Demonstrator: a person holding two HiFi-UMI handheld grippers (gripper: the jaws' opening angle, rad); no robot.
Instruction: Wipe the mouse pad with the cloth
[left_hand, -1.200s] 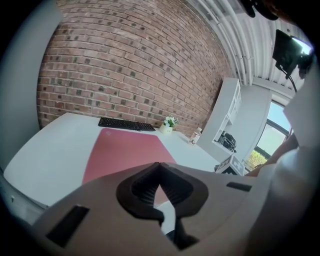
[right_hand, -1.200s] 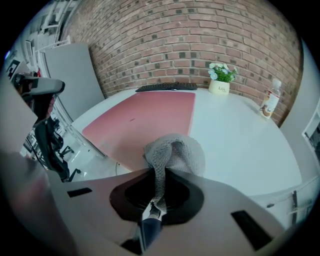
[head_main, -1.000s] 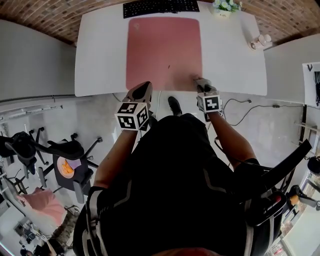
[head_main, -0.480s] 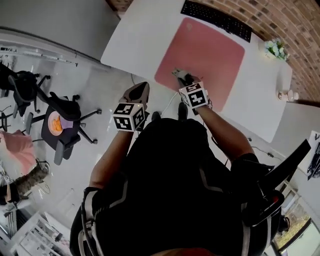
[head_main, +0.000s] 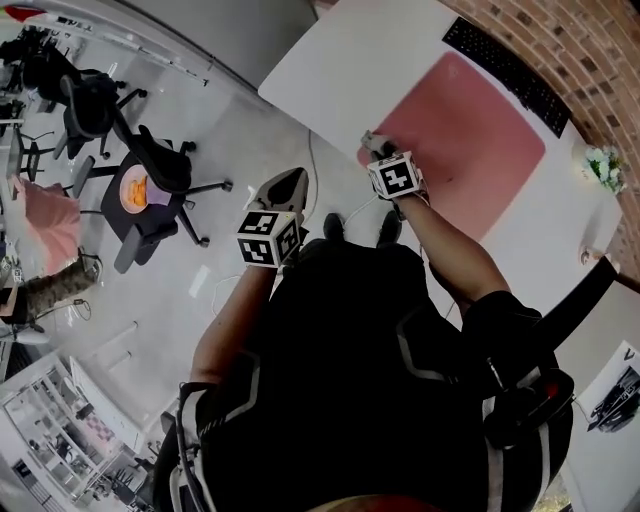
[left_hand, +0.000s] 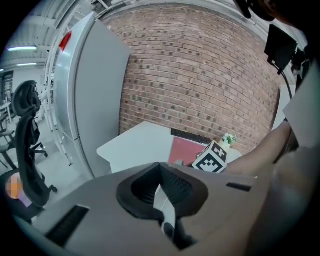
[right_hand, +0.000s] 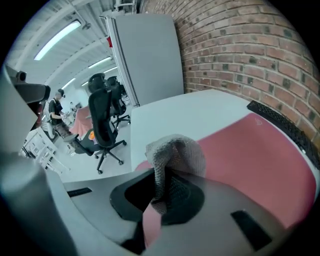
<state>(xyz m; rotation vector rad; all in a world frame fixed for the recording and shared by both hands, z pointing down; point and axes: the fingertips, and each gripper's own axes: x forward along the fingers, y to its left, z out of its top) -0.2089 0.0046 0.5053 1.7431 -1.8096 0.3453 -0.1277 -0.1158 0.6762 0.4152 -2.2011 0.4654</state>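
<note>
Cloth (right_hand: 175, 155) needed only one hand, so nearest me my left gripper (head_main: 290, 180) hung off the tabletop (head_main: 340, 60), out over the floor, its fingers pressed together on nothing, kept clear of the stroke; just beyond it my right gripper (head_main: 374, 146) had its fingers clamped on the bunched grey mesh, a fold standing up past the tips so that fabric, not plastic, met the surface; it sat at the near left corner of the pink mouse pad (head_main: 465, 130), low and tilted onto it, which I judge suited a dragging wipe; farther off lay the black keyboard (head_main: 505, 65) along the pad's far edge. A second before, the cloth had been at the pad's near right corner; it had since travelled along the near edge, while my left gripper stayed idle and my head had swung left.
</note>
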